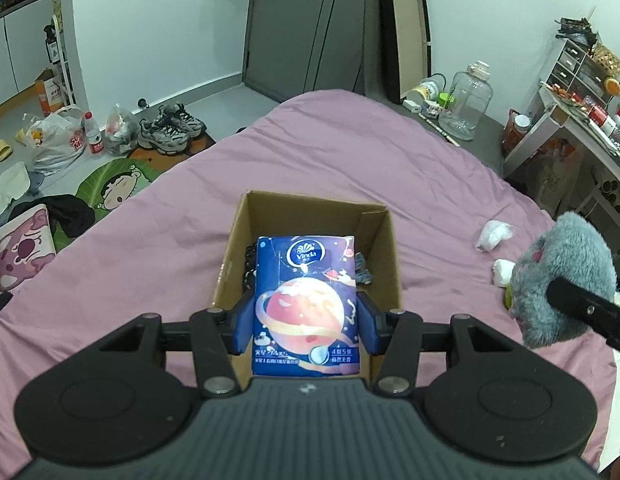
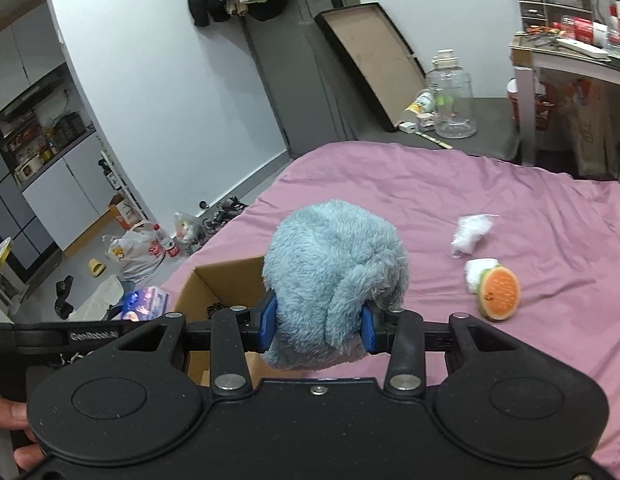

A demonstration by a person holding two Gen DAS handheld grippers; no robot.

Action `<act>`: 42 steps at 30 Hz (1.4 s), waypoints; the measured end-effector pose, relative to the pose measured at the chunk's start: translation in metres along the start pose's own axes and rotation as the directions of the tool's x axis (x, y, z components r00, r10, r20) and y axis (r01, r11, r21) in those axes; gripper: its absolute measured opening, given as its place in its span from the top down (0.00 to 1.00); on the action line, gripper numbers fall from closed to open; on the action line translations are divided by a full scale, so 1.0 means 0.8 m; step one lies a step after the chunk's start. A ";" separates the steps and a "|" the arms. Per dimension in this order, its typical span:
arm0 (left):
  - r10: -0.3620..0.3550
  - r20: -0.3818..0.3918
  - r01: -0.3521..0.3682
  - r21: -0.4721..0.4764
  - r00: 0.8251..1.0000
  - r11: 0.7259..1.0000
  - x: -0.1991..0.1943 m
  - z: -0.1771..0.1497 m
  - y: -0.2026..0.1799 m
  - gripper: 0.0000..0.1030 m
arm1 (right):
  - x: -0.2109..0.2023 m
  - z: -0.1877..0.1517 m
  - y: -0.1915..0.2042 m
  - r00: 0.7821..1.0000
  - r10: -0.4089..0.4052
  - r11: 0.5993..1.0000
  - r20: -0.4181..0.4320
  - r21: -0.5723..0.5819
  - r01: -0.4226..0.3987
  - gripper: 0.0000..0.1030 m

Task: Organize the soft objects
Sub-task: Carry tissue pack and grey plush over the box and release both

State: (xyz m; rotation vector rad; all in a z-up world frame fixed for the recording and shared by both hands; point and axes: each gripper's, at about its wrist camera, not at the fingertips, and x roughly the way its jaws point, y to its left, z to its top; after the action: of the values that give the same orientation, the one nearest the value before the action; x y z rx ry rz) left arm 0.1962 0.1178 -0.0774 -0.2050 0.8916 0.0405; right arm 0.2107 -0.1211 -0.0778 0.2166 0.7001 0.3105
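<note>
A bed [image 1: 350,148] under a wrinkled pink sheet fills the room's middle, with an open box [image 1: 386,240] on it. The left gripper [image 1: 306,320] has its fingers clamped on a blue tissue pack [image 1: 306,296] above the box. The right gripper [image 2: 318,322] fingers squeeze a grey plush [image 2: 334,272] beside the box. White wads [image 2: 470,232] and an orange toy [image 2: 500,292] lie on the sheet. Shoes [image 1: 170,128] and bags [image 1: 58,140] litter the grey floor [image 1: 214,100]; a cluttered worktop [image 1: 582,128] stands at right.
</note>
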 end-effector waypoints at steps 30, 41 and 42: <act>0.062 -0.113 -0.065 -0.023 0.992 0.998 0.073 0.013 0.038 0.46 | 0.102 -0.012 0.068 0.979 0.159 0.986 -0.128 -0.021 -0.163 0.61; 0.088 -0.096 -0.093 -0.048 0.991 0.994 0.057 0.026 0.051 0.46 | 0.100 -0.016 0.078 0.967 0.196 0.979 -0.162 -0.028 -0.203 0.36; 0.090 -0.095 -0.095 -0.049 0.991 0.994 0.055 0.026 0.052 0.46 | 0.097 -0.014 0.077 0.969 0.191 0.980 -0.158 -0.023 -0.197 0.34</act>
State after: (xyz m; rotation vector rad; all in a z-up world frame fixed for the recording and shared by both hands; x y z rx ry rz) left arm 0.2348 0.1601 -0.1053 -0.2168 0.9928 0.1419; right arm 0.2467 -0.0353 -0.1145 0.2262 0.8276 0.5322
